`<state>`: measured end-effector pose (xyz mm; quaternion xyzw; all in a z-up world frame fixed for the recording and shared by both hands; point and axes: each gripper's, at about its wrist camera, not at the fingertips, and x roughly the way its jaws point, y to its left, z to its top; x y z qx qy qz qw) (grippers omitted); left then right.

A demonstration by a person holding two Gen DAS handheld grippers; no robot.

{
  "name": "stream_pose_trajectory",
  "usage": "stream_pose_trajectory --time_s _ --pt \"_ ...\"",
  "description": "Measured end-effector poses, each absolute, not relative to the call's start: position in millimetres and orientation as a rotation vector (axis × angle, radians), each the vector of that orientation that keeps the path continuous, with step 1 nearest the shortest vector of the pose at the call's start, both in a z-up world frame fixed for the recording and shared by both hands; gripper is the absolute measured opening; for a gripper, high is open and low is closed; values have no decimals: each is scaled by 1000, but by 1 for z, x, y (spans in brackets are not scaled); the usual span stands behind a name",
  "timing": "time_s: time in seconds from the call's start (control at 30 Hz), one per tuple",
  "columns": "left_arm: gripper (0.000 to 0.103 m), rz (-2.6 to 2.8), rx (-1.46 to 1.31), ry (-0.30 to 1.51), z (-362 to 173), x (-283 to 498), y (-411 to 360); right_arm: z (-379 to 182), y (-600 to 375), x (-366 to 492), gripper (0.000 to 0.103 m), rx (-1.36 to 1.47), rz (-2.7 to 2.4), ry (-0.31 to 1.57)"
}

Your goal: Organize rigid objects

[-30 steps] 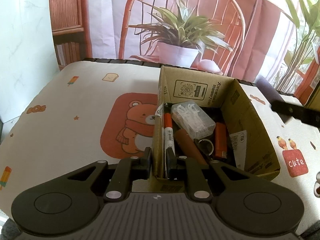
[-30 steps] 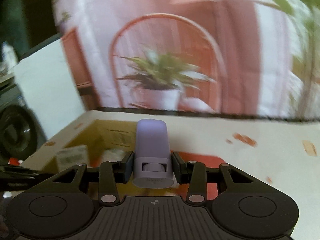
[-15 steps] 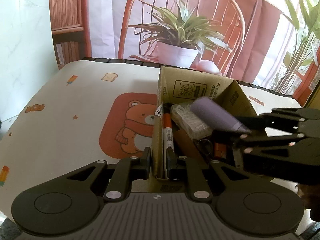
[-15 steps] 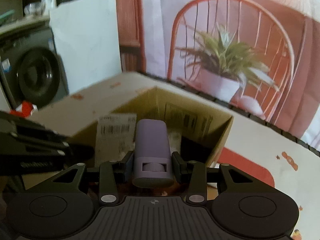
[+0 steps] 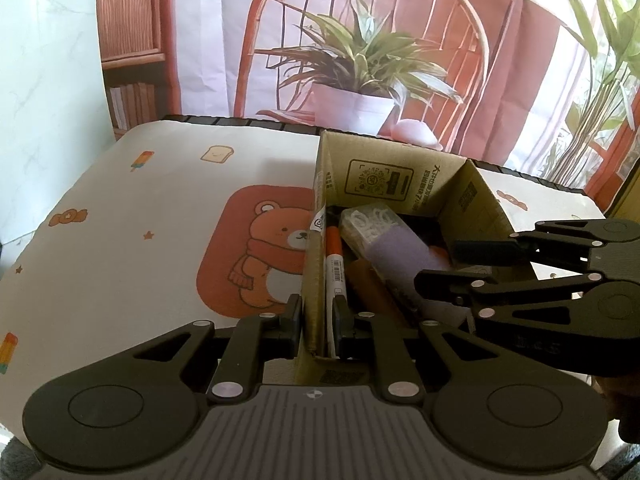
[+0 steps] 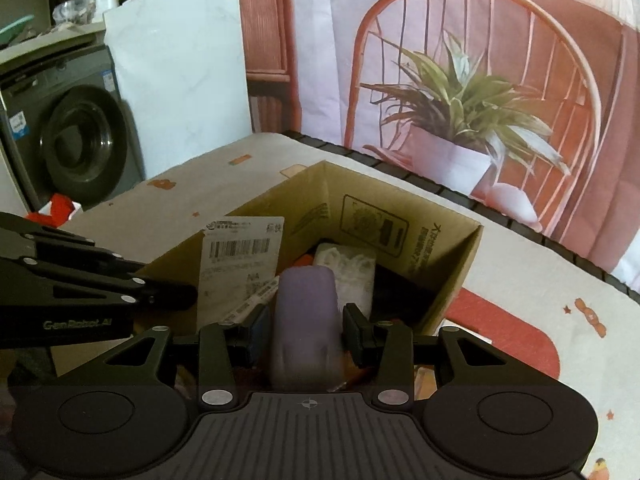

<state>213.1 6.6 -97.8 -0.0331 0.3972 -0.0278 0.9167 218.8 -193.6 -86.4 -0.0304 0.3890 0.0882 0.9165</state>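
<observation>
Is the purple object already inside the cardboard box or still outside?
Inside: the purple object sits below the cardboard box rim, gripped by the right gripper.

box (image 5: 472, 204): matt brown cardboard, paper label | case (image 5: 370, 222): clear glossy plastic | purple holder (image 6: 306, 316): smooth matt plastic | grippers: matt black plastic | tablecloth (image 5: 160, 216): smooth printed

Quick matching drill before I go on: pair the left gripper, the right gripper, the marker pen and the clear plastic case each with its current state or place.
Things:
1. left gripper
2. right gripper
3. marker pen
4. clear plastic case

States or places:
A. lies along the box's left wall
B. clamped on the cardboard box wall
C. at the back of the box, behind the purple object
D. holds the purple object over the box

Pairs: 1-B, 2-D, 3-A, 4-C
</observation>
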Motion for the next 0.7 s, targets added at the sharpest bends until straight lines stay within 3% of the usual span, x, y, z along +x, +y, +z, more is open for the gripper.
stream_pose_trajectory --time_s 0.07,0.27,0.33,0.4,0.6,0.7 --pt "17 -58 -68 817 -98 213 6 -84 -195 217 43 -57 173 792" --pt "17 -58 -65 818 -98 213 6 -70 -211 202 68 -24 98 688" --pt "17 -57 -61 818 -98 214 5 -66 -221 197 83 -6 60 654" --pt "17 -57 -63 819 -98 214 6 -63 -231 192 89 12 22 632" --pt "17 -56 -61 820 -98 214 6 -62 -263 175 103 98 -74 591" --pt "17 -56 -57 820 -98 214 6 -66 -280 166 103 131 -138 575"
